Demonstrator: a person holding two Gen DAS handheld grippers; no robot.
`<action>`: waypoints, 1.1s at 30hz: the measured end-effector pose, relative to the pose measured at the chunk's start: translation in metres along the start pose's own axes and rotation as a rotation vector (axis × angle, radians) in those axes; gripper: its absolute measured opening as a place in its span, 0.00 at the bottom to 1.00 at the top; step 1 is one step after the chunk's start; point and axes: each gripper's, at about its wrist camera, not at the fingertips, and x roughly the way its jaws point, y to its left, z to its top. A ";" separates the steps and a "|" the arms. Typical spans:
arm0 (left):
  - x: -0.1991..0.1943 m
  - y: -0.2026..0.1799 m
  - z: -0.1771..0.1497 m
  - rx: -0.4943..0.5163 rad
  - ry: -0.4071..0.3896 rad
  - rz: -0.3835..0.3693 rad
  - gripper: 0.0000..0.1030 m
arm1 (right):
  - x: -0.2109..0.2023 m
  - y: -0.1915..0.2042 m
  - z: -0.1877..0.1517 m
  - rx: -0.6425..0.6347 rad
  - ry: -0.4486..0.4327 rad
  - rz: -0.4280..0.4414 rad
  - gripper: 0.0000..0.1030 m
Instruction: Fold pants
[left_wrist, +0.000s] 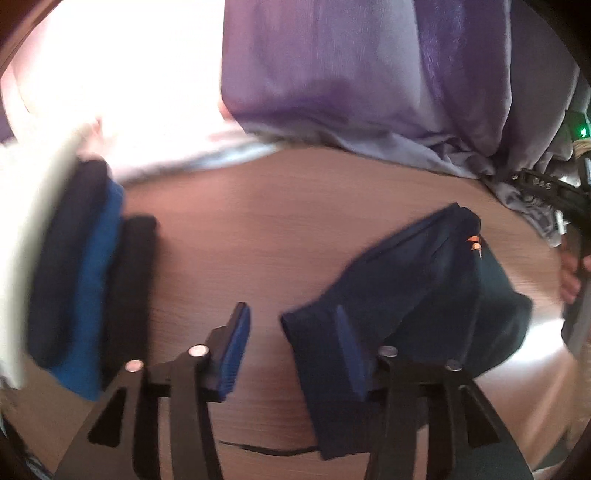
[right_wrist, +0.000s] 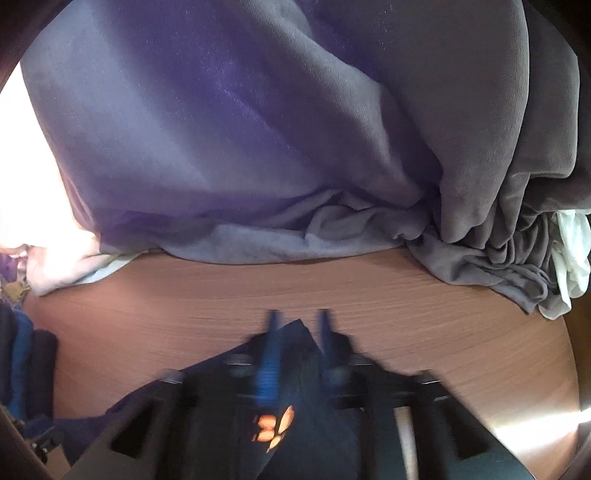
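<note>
Dark navy pants (left_wrist: 417, 280) with a small orange logo lie bunched on the brown wooden table (left_wrist: 240, 236), at the right of the left wrist view. My left gripper (left_wrist: 291, 332) is open just above the table, its right finger against the near edge of the pants, its left finger over bare wood. In the right wrist view the pants (right_wrist: 295, 391) pass between the fingers of my right gripper (right_wrist: 297, 325), which is closed on a corner of the cloth. The orange logo (right_wrist: 273, 428) shows just below the fingers.
A stack of folded dark and blue clothes (left_wrist: 85, 273) sits at the table's left. A purple-grey curtain (right_wrist: 258, 147) hangs down onto the far table edge, with white cloth (right_wrist: 572, 251) at the right. The person's hand (left_wrist: 570, 273) holds the right gripper's handle.
</note>
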 end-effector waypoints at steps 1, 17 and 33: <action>-0.006 -0.001 0.000 0.012 -0.018 0.008 0.50 | -0.005 0.000 0.000 -0.008 -0.019 -0.013 0.44; 0.038 -0.055 0.029 0.329 0.046 -0.295 0.52 | -0.013 0.022 -0.008 -0.595 0.000 0.192 0.49; 0.101 -0.073 0.036 0.393 0.213 -0.324 0.37 | 0.041 -0.015 -0.027 -0.392 0.146 0.191 0.49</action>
